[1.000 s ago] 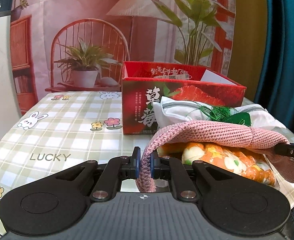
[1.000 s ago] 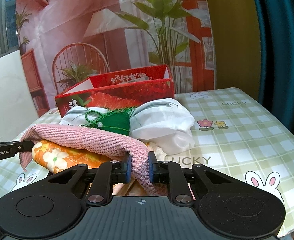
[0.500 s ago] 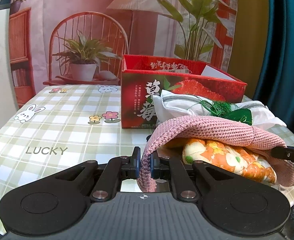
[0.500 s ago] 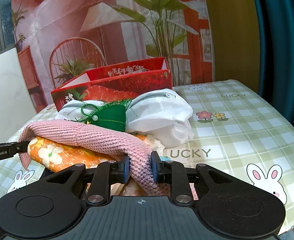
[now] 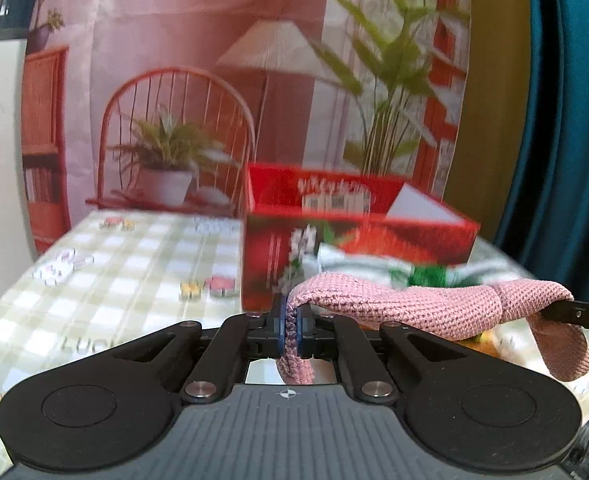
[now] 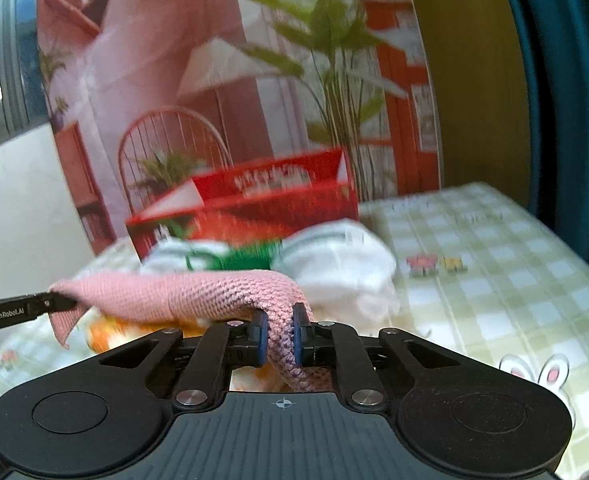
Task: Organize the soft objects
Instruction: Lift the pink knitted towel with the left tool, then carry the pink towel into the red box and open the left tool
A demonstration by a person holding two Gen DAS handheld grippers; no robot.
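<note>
A pink knitted cloth [image 5: 410, 306] hangs stretched between both grippers, lifted above the table. My left gripper [image 5: 291, 326] is shut on one end of it. My right gripper [image 6: 280, 338] is shut on the other end [image 6: 198, 292]. Below the cloth lies an orange floral soft item [image 6: 106, 326], a white cloth bundle [image 6: 342, 264] and a green item [image 6: 250, 258]. A red open box [image 5: 354, 248] stands behind them on the checked tablecloth; it also shows in the right wrist view [image 6: 262, 208].
The green checked tablecloth [image 5: 126, 264] spreads left of the box and also right of the pile [image 6: 494, 272]. A printed backdrop with a chair and plants [image 5: 182, 120] stands behind the table. A teal curtain [image 5: 566, 120] hangs at the right.
Both grippers have risen with the pink cloth, lifting it off the orange floral item and pulling it taut. The views are motion-blurred now.
</note>
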